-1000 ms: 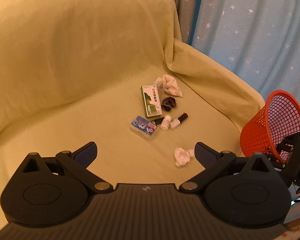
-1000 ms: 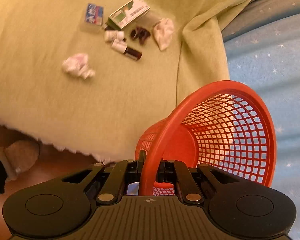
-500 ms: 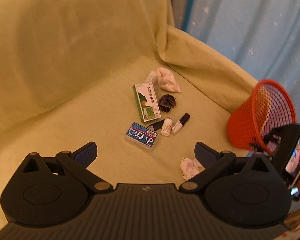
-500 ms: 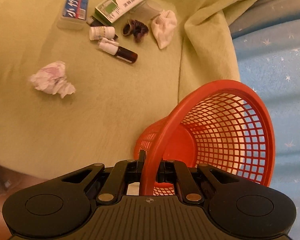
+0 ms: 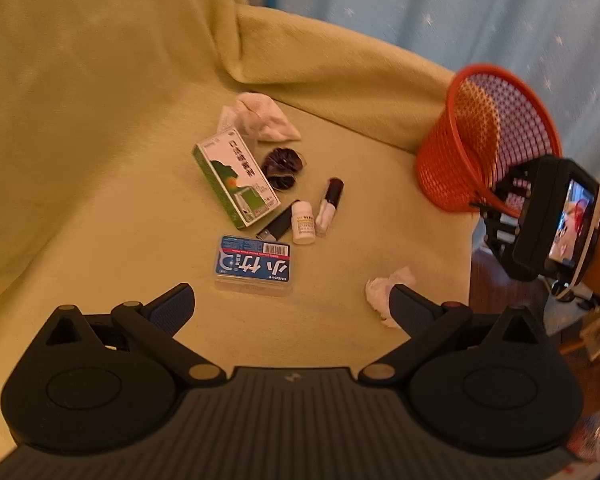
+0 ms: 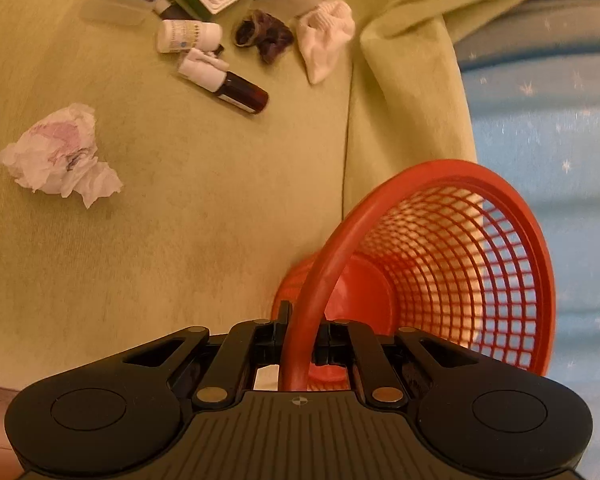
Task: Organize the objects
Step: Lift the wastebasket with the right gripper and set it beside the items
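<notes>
The right gripper (image 6: 300, 344) is clamping the red plastic mesh basket's (image 6: 452, 264) rim; beside that basket, the left gripper (image 5: 290, 306) is hanging wide open, empty.

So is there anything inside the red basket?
The red mesh basket looks empty down to its bottom. The right gripper clamped on its rim hides a little of the near side.

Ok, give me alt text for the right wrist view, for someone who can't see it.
The right gripper is shut on the rim of a red mesh basket over a green-covered seat. Beyond lie a crumpled tissue, a dark bottle, and a white sock.
</notes>
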Demonstrator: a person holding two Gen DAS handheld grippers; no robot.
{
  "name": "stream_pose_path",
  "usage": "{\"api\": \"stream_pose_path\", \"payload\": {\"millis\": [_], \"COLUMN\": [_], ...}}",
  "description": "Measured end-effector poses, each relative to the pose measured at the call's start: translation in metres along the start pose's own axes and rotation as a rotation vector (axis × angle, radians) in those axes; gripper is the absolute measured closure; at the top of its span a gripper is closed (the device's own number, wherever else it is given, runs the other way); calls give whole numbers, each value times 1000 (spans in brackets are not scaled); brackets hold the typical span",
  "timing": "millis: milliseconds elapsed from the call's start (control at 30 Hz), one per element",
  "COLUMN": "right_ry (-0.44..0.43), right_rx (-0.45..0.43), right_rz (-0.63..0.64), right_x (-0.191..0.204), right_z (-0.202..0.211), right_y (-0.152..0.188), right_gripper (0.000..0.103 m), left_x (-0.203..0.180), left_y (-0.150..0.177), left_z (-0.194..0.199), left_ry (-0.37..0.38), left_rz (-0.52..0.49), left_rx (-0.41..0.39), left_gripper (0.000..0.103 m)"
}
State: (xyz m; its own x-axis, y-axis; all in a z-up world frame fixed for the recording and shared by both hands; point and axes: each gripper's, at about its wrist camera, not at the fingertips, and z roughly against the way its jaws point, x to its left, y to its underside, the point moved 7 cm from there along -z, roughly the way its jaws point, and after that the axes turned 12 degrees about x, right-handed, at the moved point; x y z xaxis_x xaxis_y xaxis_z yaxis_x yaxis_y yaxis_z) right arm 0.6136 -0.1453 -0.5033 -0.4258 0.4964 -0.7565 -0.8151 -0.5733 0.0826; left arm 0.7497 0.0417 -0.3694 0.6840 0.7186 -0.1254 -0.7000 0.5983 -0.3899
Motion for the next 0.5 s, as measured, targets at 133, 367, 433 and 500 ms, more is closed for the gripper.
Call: {"api": "stream_pose_path", "payload": {"millis": [133, 367, 433, 500], "right_ry": [10, -13, -18, -22], "right_rx": [1, 15, 18, 23], "right_rz": [12, 24, 28, 36], "right_x": [4, 7, 6, 4], "right_z": [-4, -4, -4, -4], "right_y": [1, 5, 6, 7], "right_gripper": [100, 101, 101, 102], "left_x": [0, -14, -22, -28], "left_y": [2, 4, 3, 2], "left_z": [-22, -53, -58, -63], "left_ry": [17, 61, 79, 94], "left_rz": [-36, -105, -137, -163], "left_rx": [-1, 25, 28, 34], "left_gripper": [1, 8, 11, 12]}}
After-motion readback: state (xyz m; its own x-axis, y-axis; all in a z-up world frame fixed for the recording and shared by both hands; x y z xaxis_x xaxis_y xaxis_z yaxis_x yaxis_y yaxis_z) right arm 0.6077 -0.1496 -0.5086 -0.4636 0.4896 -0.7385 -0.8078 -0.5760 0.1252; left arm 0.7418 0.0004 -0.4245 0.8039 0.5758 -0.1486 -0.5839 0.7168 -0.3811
